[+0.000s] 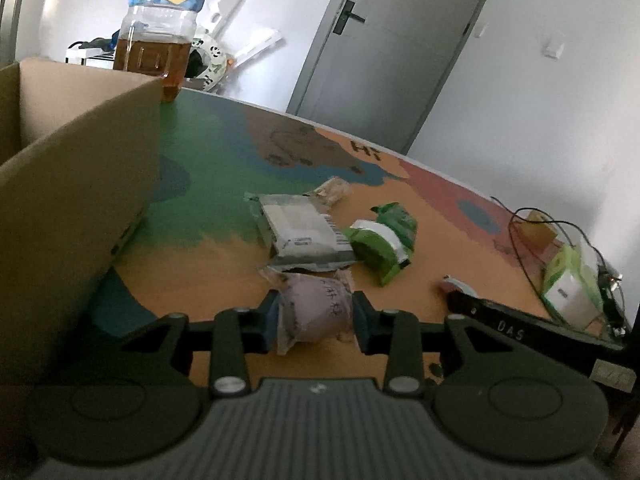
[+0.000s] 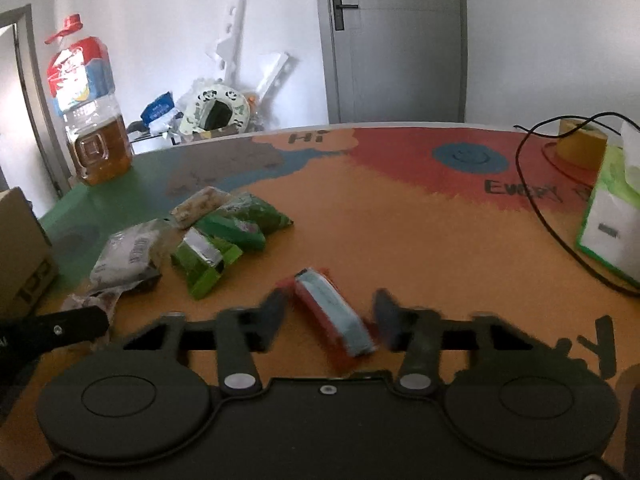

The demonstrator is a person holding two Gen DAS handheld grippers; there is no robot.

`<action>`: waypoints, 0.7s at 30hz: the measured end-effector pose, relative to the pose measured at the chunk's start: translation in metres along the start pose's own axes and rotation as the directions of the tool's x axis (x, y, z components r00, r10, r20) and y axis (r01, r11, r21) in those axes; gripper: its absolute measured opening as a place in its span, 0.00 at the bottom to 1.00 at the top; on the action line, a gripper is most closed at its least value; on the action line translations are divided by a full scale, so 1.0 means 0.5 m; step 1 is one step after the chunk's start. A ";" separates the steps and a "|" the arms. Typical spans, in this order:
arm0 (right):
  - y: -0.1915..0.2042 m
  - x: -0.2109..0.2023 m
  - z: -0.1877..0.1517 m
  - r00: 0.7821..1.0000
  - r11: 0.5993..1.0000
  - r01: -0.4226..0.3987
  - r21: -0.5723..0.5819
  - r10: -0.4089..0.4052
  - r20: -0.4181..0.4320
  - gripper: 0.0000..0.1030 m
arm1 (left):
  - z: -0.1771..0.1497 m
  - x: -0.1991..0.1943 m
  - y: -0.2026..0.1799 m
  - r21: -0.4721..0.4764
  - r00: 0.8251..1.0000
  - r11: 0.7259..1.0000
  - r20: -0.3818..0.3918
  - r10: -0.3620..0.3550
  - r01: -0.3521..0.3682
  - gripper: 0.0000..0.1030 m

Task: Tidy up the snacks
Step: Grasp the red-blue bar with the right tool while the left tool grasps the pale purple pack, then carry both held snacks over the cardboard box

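My left gripper (image 1: 316, 314) is shut on a pale purple snack packet (image 1: 314, 306) just above the colourful table (image 1: 224, 152), next to an open cardboard box (image 1: 80, 200) on the left. Behind it lie a grey packet (image 1: 304, 232), green packets (image 1: 384, 240) and a beige bar (image 1: 334, 190). In the right wrist view my right gripper (image 2: 330, 314) has its blurred fingers against the sides of a red and blue packet (image 2: 340, 320) lying slantwise on the orange part of the table. The snack pile (image 2: 200, 240) is to its left.
A large bottle of amber liquid (image 2: 92, 120) stands at the table's far left corner behind the box (image 2: 20, 248). A green and white tissue pack (image 2: 608, 220), a black cable (image 2: 536, 196) and a tape roll (image 2: 580, 140) sit at the right. A grey door (image 2: 400, 40) is behind.
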State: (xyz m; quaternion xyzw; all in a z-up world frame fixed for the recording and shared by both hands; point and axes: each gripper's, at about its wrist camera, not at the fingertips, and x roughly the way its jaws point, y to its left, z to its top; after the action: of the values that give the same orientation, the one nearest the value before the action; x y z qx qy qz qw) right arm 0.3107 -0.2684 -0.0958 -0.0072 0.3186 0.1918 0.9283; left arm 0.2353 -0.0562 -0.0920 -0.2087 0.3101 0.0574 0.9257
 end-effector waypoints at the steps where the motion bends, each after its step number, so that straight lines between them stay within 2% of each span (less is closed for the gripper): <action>1: -0.004 -0.007 -0.003 1.000 1.000 -0.017 0.018 0.017 -0.003 0.22 | -0.001 -0.006 0.000 -0.003 1.000 1.000 0.000 -0.008 0.008 0.35; 10: 0.013 -0.088 -0.037 0.997 0.993 -0.071 0.093 0.068 0.033 0.21 | 0.002 -0.071 -0.004 0.004 0.998 0.999 0.045 -0.036 0.035 0.35; 21: 0.090 -0.177 -0.009 0.979 0.986 -0.162 0.041 0.155 0.132 0.21 | 0.021 -0.174 0.003 0.012 0.990 1.000 0.142 -0.021 0.020 0.35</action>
State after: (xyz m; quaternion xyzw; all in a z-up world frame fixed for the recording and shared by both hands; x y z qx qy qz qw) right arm 0.2278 -0.2586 -0.0421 0.0543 0.2628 0.2570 0.9284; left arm 0.1709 -0.0484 -0.0330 -0.2021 0.2414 0.0610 0.9472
